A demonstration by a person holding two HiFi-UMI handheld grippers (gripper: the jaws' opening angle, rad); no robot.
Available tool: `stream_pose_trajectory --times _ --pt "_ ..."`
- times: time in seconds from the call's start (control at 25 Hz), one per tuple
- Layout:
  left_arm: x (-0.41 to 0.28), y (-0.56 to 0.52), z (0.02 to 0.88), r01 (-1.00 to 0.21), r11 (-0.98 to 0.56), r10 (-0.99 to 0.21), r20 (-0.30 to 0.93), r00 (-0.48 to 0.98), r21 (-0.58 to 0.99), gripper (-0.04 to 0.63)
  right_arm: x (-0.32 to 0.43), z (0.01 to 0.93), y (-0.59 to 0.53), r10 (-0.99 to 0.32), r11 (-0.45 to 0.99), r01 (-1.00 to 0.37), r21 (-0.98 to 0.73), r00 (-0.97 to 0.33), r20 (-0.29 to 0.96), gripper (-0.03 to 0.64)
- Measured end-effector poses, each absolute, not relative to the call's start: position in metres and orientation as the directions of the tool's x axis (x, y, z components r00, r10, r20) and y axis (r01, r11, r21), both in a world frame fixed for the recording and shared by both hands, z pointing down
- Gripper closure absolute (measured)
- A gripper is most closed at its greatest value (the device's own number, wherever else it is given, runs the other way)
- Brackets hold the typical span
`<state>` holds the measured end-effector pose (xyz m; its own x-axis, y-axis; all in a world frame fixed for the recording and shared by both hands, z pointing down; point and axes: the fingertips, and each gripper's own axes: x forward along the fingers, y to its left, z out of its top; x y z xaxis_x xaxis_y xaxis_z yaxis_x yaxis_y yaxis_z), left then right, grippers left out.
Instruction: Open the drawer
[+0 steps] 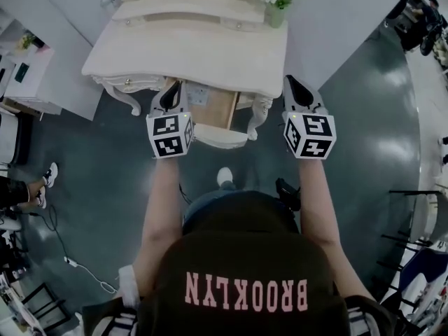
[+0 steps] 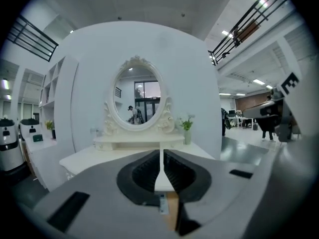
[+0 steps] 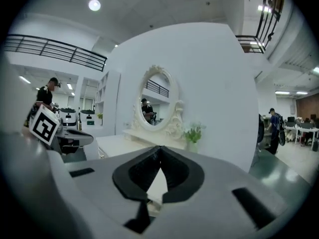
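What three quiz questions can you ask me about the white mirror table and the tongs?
1. True or false: the drawer of the dressing table is pulled out.
2. Which of these stands on the table top? A) a vase of flowers B) a lamp C) a teapot
3. What do the left tongs and the right tongs hold?

Key: 1 true; 2 A; 3 nothing, both are empty.
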<state>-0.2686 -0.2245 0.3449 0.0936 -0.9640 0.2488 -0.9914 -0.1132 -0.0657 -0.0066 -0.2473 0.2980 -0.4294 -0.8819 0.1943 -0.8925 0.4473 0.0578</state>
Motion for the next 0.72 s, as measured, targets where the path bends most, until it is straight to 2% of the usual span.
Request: stream_pose_trajectory --times 0.24,0.48,0.72 --pt "-0.257 -0.242 0.283 -0.981 -0.169 -0.978 0.139 0.156 -0.093 0.574 -0.021 0.245 -0.246 -0.856 0.517 -0.850 0.103 -0.514 0.056 0.620" --pt "-0.245 -0.243 0.226 -0.971 -0.191 -0.982 0.029 0.189 -0.145 0.574 -0.018 0.199 -0.241 -0.859 0.497 -0.853 0.158 -0.510 -0.050 0.620" --pt "-0.229 -0.237 0.191 -0.962 -0.200 -0.976 -0.049 0.212 -0.184 0.574 -0.020 0.173 -0.233 -0.848 0.500 -0.848 0.177 -0.521 -0.100 0.620"
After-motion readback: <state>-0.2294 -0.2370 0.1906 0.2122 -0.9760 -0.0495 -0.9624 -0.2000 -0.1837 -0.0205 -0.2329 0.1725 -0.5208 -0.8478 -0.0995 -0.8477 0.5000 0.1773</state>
